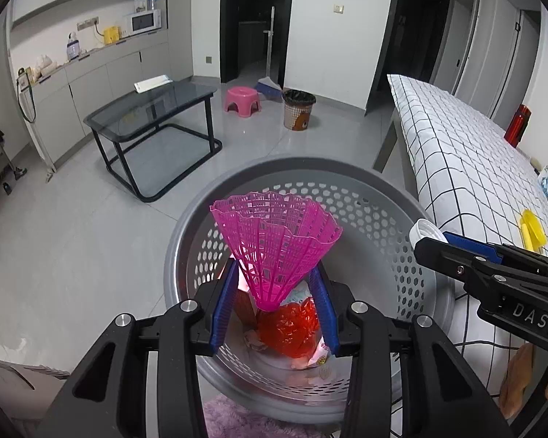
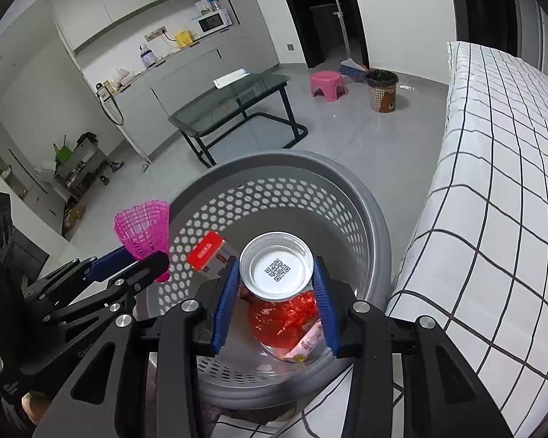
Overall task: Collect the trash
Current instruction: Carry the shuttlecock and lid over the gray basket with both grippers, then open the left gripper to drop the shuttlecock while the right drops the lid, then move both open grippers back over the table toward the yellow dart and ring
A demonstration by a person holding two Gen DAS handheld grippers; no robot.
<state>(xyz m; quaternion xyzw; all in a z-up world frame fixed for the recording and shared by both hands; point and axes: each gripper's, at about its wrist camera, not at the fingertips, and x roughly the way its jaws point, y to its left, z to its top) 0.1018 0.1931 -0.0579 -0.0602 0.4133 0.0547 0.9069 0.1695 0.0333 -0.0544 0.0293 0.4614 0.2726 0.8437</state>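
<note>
- Left tongs (image 1: 277, 284) pinch the pink plastic badminton shuttlecock (image 1: 274, 241) between their blue pads, gripping its narrow lower part just above the rounded nose; the flared skirt opens upward toward the middle of the left wrist frame.
- Right tongs (image 2: 276, 284) are clamped on a small clear plastic cup with a white base bearing a QR code (image 2: 277, 265); the base faces the camera, so its long axis runs roughly along the fingers.
- Both loads hang over the mouth of the round grey perforated plastic basket (image 2: 347, 182), which fills the lower centre of each frame. Inside it, low in frame, lie a crumpled red foil wrapper (image 2: 283, 314) and a pink printed packet (image 2: 305, 346); a red-topped item (image 2: 205, 250) shows at the left of the basket, though whether it touches the wall cannot be told.
- In the right wrist view the shuttlecock sits at the left, beside the basket's near-left rim, while the cup is centred over the opening. The right hand therefore seems better placed to let go first.
- The relation that matters is vertical: the basket floor lies straight below each load, so spreading the fingers should probably be enough to drop it in.
- A checked white bed cover (image 2: 493, 182) borders the basket on the right of frame.
</note>
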